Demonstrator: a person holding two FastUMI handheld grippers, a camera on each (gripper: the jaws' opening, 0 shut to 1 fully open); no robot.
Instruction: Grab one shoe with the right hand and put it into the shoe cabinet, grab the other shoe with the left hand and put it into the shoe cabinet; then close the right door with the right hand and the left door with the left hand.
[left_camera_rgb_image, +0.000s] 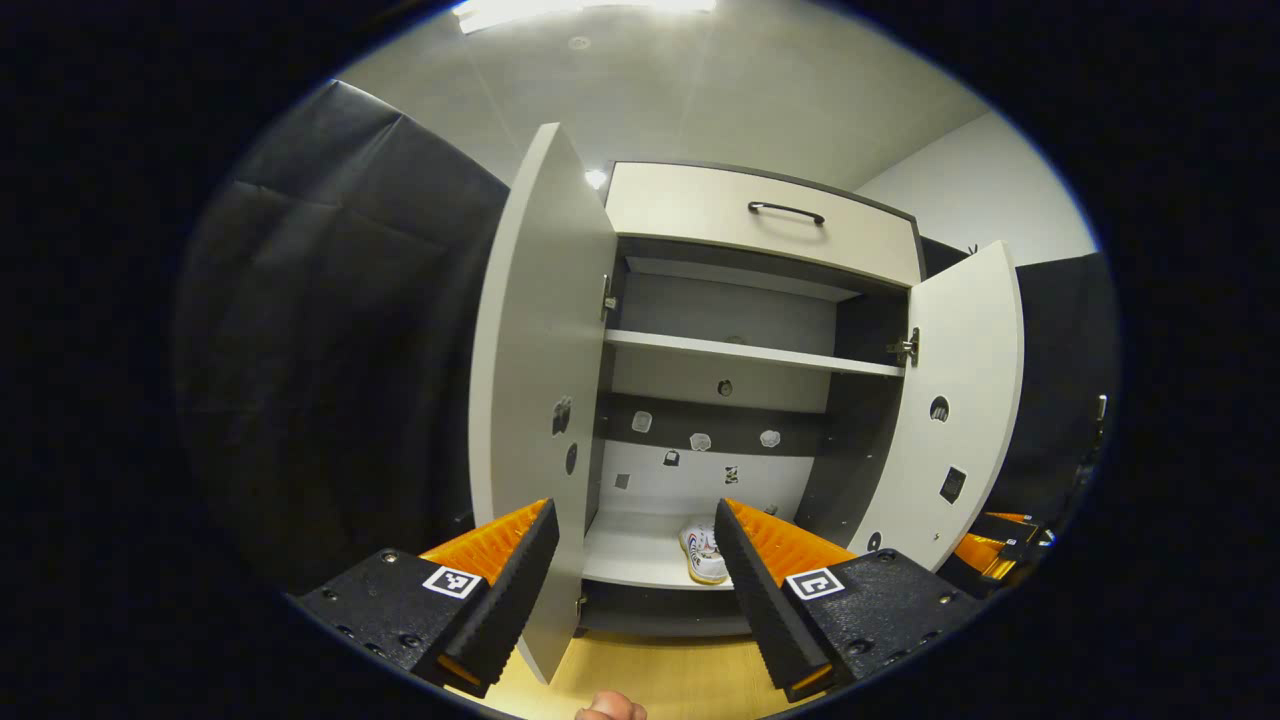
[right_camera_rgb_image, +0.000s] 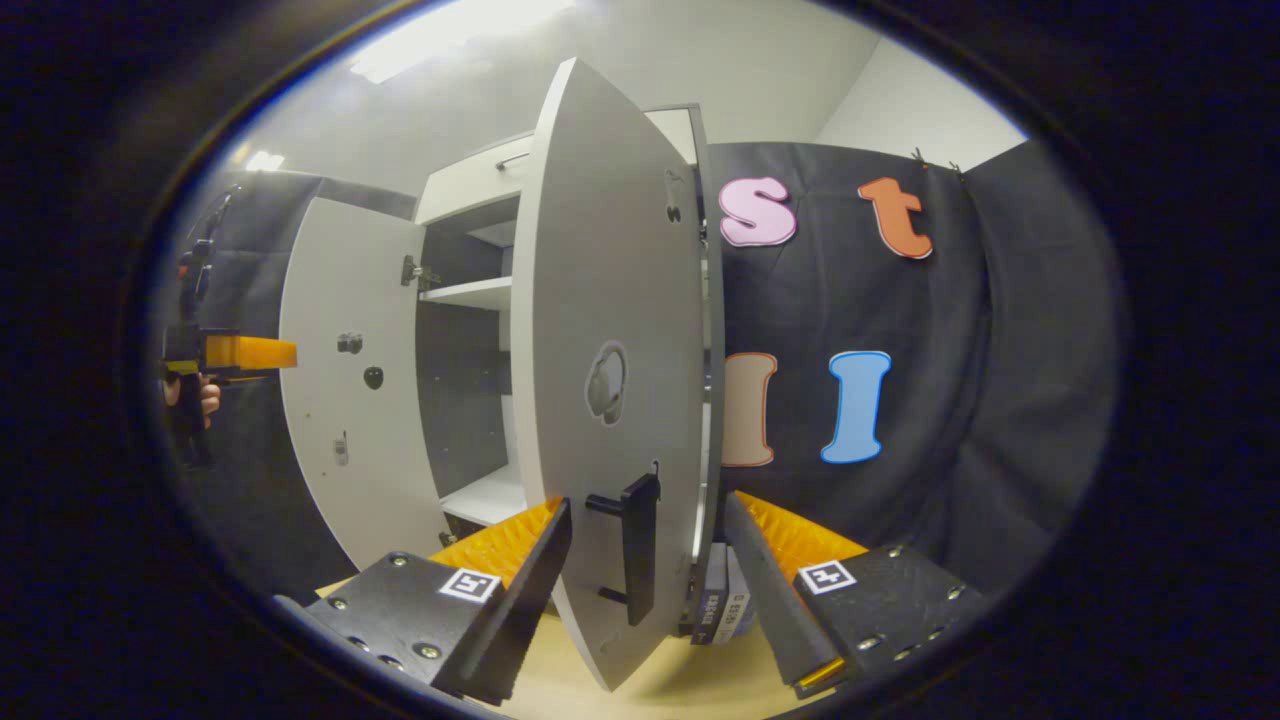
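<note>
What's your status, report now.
Left gripper open, facing the cabinet. Right gripper open, straddling right door's edge by its handle. Shoe on bottom shelf. Both doors open.

Cabinet (left_camera_rgb_image: 760, 215) as reference: both doors swung out, front opening unblocked. Left door (left_camera_rgb_image: 530, 400) edge sits between left gripper (left_camera_rgb_image: 635, 560) fingers. Shoe (left_camera_rgb_image: 704, 552) takes bottom shelf centre-right; room left of it. Right door (right_camera_rgb_image: 610, 400) edge-on between right gripper (right_camera_rgb_image: 648, 580) fingers, handle (right_camera_rgb_image: 638, 545) protruding.
</note>
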